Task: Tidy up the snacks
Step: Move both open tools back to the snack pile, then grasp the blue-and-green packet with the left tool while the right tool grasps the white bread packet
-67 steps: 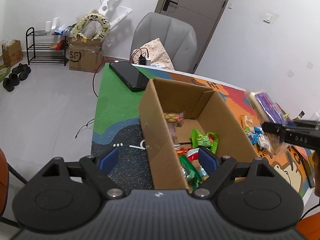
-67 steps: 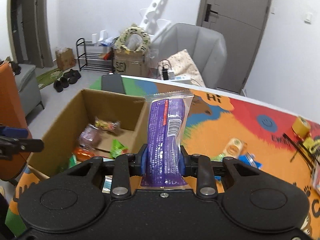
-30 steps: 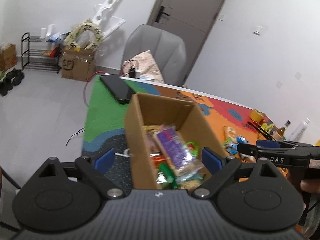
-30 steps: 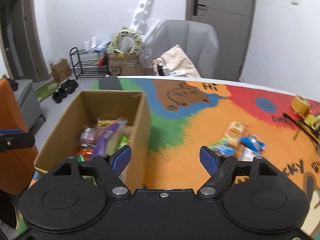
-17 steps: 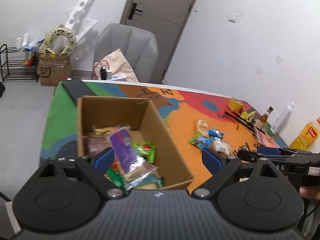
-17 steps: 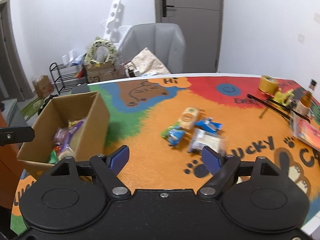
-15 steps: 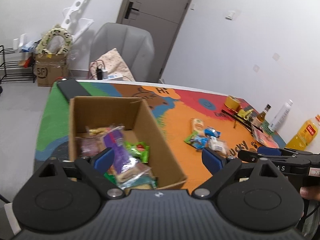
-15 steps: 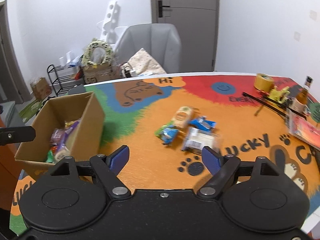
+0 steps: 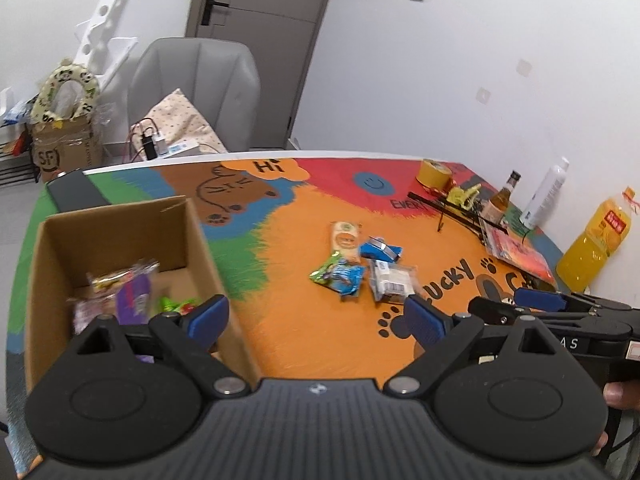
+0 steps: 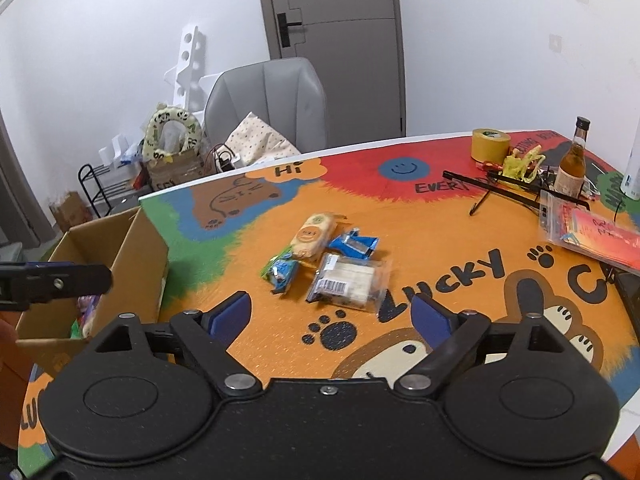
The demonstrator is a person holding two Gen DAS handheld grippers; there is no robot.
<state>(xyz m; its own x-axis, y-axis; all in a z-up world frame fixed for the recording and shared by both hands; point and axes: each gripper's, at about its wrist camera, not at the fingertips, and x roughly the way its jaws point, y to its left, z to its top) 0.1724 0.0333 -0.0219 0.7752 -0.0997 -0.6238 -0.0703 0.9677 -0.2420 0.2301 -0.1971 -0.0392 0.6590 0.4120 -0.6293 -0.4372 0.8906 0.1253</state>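
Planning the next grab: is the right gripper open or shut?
Open. The right gripper has its blue fingertips spread wide, nothing between them, above the clear snack pack.

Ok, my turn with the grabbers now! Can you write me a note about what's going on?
Left gripper: open, holding nothing, above the table by the box.
Right gripper: open, holding nothing, pointed at the loose snacks.
Done: the purple pack and several other snacks are in the box.
Left: four snacks lie close together on the orange part of the table: the round-face pack, blue pack, green-blue pack and clear pack. Put each in the box. The clear pack is nearest the right gripper, so probably start there.
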